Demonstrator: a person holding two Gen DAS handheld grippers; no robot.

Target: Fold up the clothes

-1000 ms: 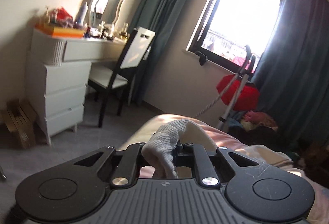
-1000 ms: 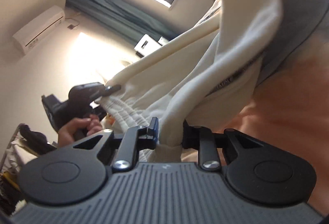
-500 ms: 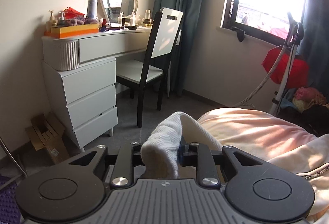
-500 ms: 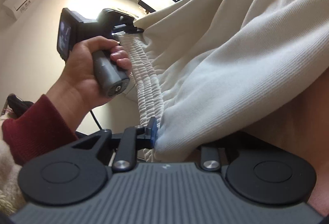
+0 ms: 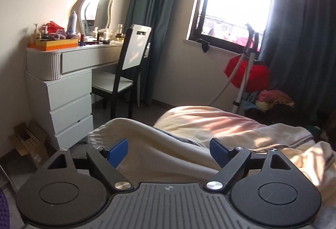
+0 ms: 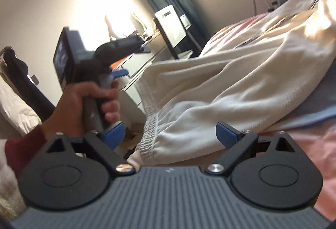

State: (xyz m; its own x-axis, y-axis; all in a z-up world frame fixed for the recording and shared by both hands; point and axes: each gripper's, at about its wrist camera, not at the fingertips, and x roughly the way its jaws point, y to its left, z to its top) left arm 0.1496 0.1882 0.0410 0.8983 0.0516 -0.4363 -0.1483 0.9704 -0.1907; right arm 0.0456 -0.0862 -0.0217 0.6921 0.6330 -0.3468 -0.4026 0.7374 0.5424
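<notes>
Cream sweatpants (image 5: 168,145) lie on the bed with the ribbed waistband (image 6: 150,124) toward me. In the right wrist view the pants (image 6: 231,86) stretch away across a grey cloth (image 6: 315,103). My left gripper (image 5: 169,150) is open, its blue pads on either side of the fabric and not gripping it. My right gripper (image 6: 171,134) is open too, with the waistband corner between its spread fingers. The left gripper (image 6: 117,73) also shows in the right wrist view, held in a hand just left of the waistband.
A pink bedsheet (image 5: 210,119) covers the bed. A white dresser (image 5: 63,90) and a black-and-white chair (image 5: 130,73) stand to the left. A red bag on a stand (image 5: 250,75) and a pile of clothes (image 5: 273,101) sit by the window.
Both grippers have opened and let go of the waistband. The pants, held up before, now lie on the bed.
</notes>
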